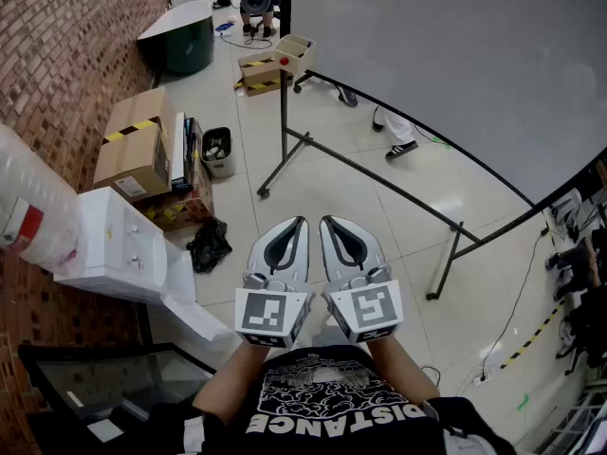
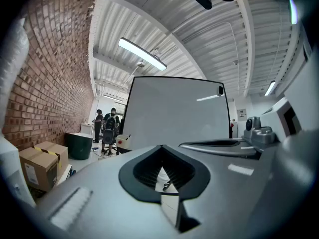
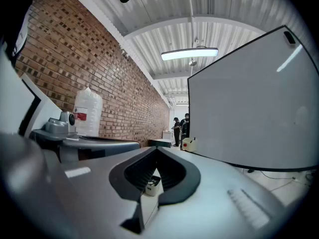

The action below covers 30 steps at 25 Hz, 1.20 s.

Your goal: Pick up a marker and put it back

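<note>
While the left tool (image 1: 300, 224) and right tool (image 1: 328, 224) hang side by side, jaws pressed together and holding nothing, no marker shows in any view; the whiteboard (image 1: 455, 64) stands ahead, nearer the right tool.

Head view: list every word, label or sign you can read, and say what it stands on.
"DISTANCE": on the person's black shirt, upside down in the picture.
Red label on the water bottle: too blurred to read.
Sticker on the cardboard box: too small to read.
</note>
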Each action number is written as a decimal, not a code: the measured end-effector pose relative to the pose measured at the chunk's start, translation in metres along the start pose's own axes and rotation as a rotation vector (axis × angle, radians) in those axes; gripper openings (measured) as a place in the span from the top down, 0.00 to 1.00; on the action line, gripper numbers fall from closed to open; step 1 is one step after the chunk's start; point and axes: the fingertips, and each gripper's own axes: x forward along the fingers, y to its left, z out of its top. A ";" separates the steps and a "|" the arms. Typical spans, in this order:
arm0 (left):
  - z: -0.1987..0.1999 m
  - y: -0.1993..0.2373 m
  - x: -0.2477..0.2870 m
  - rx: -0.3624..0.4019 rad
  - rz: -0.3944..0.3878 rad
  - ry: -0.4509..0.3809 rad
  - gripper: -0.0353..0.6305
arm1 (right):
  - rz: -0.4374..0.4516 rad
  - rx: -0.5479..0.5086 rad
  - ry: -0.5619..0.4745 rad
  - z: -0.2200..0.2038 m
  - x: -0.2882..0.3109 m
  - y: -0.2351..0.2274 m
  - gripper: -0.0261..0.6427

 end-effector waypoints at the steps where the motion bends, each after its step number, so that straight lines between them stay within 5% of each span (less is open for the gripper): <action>1: 0.000 0.002 0.003 0.000 0.000 -0.001 0.94 | -0.002 -0.006 0.003 -0.002 0.003 -0.002 0.96; 14: -0.003 0.031 0.069 0.020 -0.020 0.007 0.94 | -0.021 -0.019 -0.018 -0.004 0.060 -0.046 0.96; 30: 0.014 0.071 0.222 0.024 0.017 0.024 0.94 | 0.016 0.011 -0.022 0.005 0.174 -0.156 0.96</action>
